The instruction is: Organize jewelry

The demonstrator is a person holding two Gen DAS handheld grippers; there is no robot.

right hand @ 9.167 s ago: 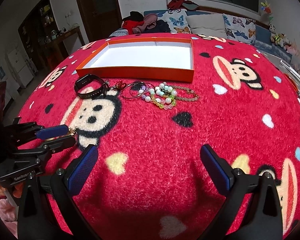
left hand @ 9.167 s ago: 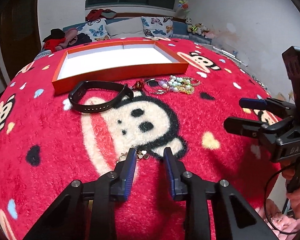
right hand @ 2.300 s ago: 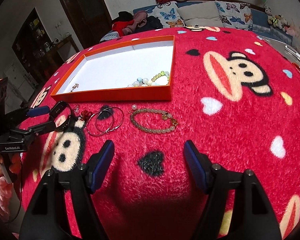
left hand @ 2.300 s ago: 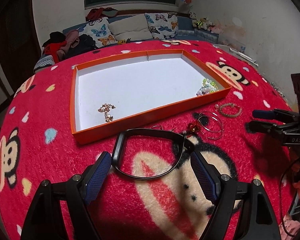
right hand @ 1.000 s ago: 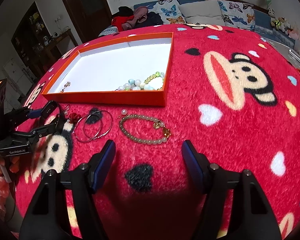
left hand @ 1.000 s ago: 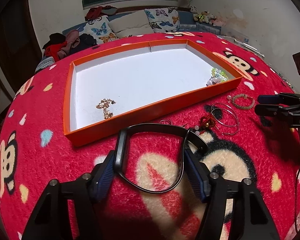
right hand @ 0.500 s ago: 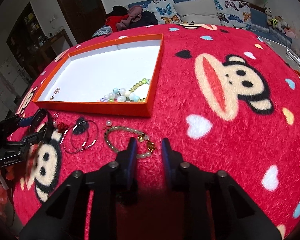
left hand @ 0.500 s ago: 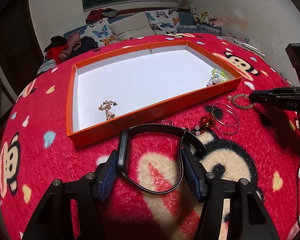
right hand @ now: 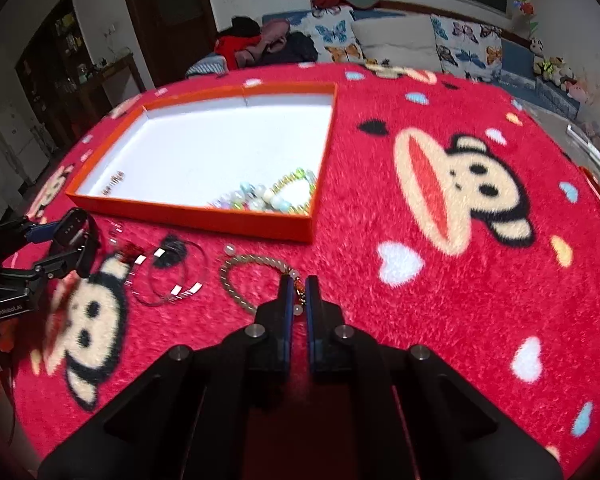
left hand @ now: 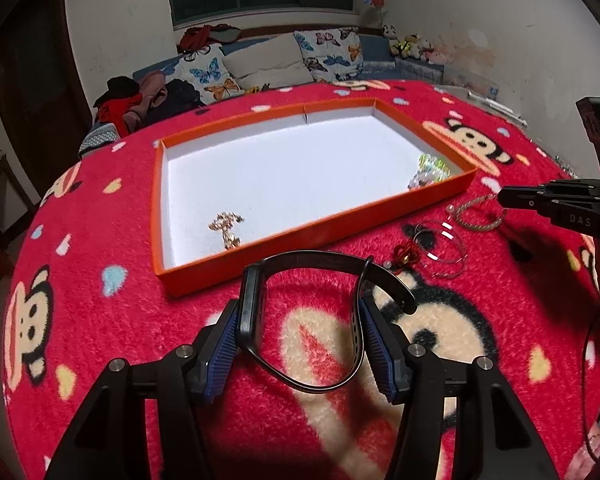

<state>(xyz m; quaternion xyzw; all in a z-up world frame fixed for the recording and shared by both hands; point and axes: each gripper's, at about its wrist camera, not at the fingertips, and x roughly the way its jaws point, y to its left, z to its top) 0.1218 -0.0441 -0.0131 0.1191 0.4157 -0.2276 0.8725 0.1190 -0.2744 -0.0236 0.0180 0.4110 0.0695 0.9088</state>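
Now that your right gripper (right hand: 298,294) is squeezing the bead bracelet (right hand: 244,276) and your left gripper (left hand: 304,334) is pinching the black band (left hand: 312,280), you are readying both for the orange tray (right hand: 196,214) at 11 o'clock.

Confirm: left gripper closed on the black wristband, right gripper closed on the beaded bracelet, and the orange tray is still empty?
Not empty. The orange tray already holds a gold chain near one corner and a pastel bead bracelet near another, as both wrist views show. The rest stands: the left gripper clamps the black wristband, and the right gripper pinches the beaded bracelet.
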